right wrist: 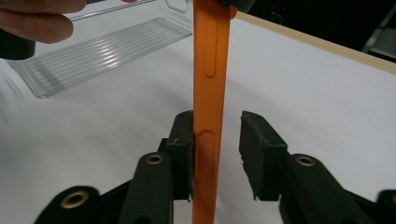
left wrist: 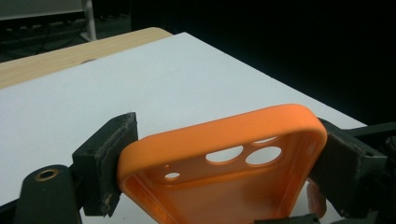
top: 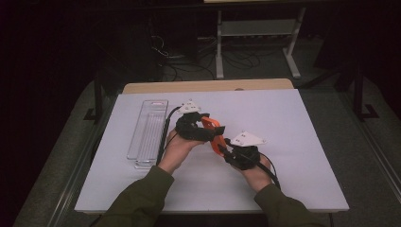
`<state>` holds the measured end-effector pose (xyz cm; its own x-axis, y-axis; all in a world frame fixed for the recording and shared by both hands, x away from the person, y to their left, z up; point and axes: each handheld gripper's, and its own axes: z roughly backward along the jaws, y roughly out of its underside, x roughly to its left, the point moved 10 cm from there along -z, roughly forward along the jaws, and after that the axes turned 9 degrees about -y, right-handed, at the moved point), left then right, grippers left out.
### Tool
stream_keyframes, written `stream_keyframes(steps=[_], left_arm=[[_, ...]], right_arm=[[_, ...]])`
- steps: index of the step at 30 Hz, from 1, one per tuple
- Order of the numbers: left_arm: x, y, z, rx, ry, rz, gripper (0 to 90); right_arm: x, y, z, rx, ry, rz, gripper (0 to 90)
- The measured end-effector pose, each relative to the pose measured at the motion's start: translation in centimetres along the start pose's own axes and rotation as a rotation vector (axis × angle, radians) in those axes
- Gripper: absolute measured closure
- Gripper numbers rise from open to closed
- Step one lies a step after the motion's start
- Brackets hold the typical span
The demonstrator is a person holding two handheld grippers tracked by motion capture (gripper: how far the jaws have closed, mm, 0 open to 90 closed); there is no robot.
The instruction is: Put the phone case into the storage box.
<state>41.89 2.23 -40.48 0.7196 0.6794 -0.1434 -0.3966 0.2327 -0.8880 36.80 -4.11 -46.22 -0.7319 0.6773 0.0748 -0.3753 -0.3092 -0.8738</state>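
Orange phone case (left wrist: 219, 154) clamped in left jaws; clear tray (top: 147, 133) holds nothing.

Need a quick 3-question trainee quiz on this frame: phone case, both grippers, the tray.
1. True or false: the left gripper is clamped on the orange phone case.
2. In the right gripper view, the right gripper has: A) both pads pressing on the case, B) a gap between one pad and the case, C) nothing between its jaws.
3. Fill in: on the white table, the clear plastic tray lies on the ____ gripper's side.

Key:
1. True: a pad presses on each side of the case.
2. B: the case edge lies against one pad, with the other pad standing off it.
3. Left.
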Motion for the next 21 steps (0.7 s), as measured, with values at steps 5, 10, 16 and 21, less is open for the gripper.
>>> stream_keyframes(steps=[5,10,16,21], left_arm=[[0.3,0.0,0.1,0.001,-0.007,0.000,15.0],[0.7,-0.2,0.3,0.003,-0.016,-0.004,15.1],[1.0,-0.3,0.4,-0.008,-0.017,-0.007,15.1],[1.2,-0.4,0.7,0.002,-0.022,-0.015,15.1]], right_arm=[[0.0,-0.1,0.1,-0.009,-0.018,-0.018,49.1],[0.0,-0.1,0.3,-0.007,-0.039,-0.022,35.8],[-0.2,0.3,0.6,0.027,-0.057,-0.012,27.0],[-0.8,0.9,0.8,0.057,-0.068,-0.039,19.0]])
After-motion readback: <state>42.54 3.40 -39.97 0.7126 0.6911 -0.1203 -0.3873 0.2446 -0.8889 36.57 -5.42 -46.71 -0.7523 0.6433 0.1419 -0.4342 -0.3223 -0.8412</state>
